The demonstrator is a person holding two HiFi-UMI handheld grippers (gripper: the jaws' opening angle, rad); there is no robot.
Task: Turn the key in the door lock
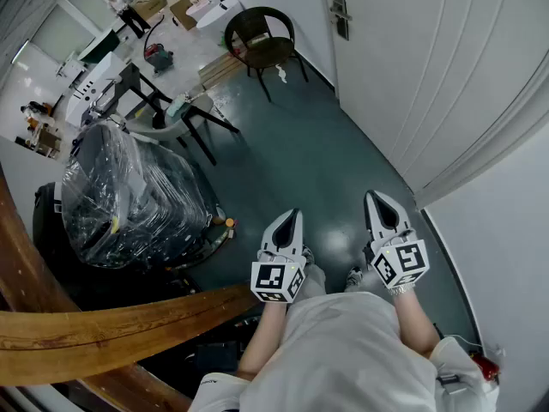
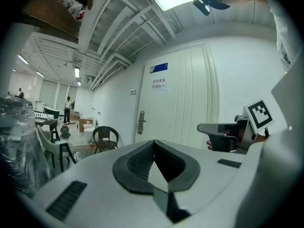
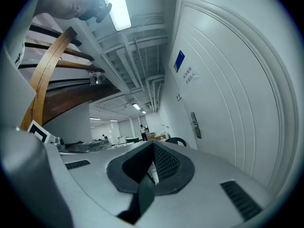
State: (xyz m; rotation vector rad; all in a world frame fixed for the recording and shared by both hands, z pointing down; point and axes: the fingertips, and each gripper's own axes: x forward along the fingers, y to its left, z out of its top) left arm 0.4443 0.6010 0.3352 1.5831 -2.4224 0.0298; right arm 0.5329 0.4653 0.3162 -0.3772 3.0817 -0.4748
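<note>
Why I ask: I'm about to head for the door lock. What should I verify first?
1. Lock in sight: ok; the lock plate shows on the white door.
2. Key in the lock: cannot tell; too small to see.
3. Grippers empty: ok; nothing between the jaws of the left gripper or the right gripper.
4. Jaws open for the key: not ok; both are shut.
5. Lock within reach: not ok; both grippers are held near the body, far from it.
</note>
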